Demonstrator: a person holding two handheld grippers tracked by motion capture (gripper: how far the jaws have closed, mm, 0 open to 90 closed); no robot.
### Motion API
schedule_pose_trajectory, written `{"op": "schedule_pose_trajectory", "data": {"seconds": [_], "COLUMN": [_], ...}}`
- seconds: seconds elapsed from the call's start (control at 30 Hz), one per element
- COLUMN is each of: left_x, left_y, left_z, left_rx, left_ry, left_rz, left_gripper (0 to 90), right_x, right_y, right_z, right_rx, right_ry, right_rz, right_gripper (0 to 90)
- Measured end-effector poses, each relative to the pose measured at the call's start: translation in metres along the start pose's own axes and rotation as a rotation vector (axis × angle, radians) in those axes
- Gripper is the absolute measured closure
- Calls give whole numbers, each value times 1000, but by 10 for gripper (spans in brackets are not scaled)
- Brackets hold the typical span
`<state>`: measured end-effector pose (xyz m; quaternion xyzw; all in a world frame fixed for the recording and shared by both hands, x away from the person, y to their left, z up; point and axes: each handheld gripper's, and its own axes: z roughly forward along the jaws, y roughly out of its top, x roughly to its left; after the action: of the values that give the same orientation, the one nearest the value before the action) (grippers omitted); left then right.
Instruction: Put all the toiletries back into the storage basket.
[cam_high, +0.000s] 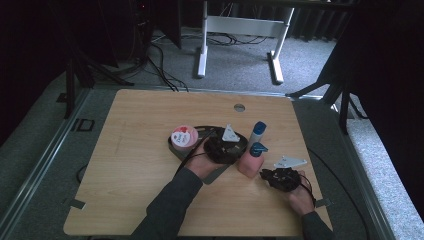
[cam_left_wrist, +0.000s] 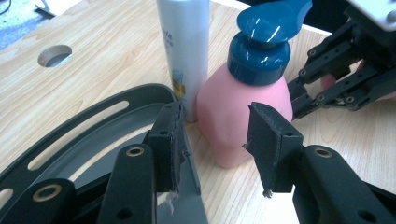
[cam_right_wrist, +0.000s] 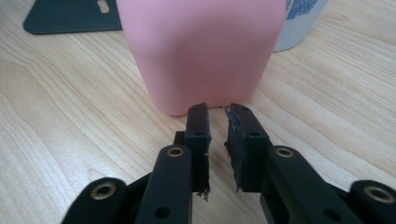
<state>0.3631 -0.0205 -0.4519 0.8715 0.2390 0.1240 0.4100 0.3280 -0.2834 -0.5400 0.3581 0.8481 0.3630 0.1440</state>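
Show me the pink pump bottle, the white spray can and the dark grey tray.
pink pump bottle (cam_left_wrist: 233, 112), left gripper view, on its pink body below the blue pump.
white spray can (cam_left_wrist: 184, 42), left gripper view, on its white side wall.
dark grey tray (cam_left_wrist: 100, 116), left gripper view, on its slotted rim.

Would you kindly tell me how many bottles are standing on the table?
2: a pink pump bottle right of the dark tray, and a white spray bottle with a blue cap just behind it. No others are visible.
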Motion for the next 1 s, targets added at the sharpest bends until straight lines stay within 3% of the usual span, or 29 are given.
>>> {"op": "schedule_pose_trajectory", "data": {"seconds": [0.3, 0.8, 1.0], "left_x": [-4, -16, -17], "left_y": [4, 19, 20], "left_z": [6, 17, 20], "left_rx": [-3, 3, 1], "left_ry": [1, -6, -11], "left_rz": [-4, 24, 12], "left_gripper": [555, 526, 522], "right_x": [4, 8, 8], "right_y": [-1, -1, -2], "right_z": [8, 12, 12], "right_rx": [26, 32, 33], "right_ry": [-26, -23, -19], "right_rz": [-26, -35, -28], "right_gripper": [868, 859, 846]}}
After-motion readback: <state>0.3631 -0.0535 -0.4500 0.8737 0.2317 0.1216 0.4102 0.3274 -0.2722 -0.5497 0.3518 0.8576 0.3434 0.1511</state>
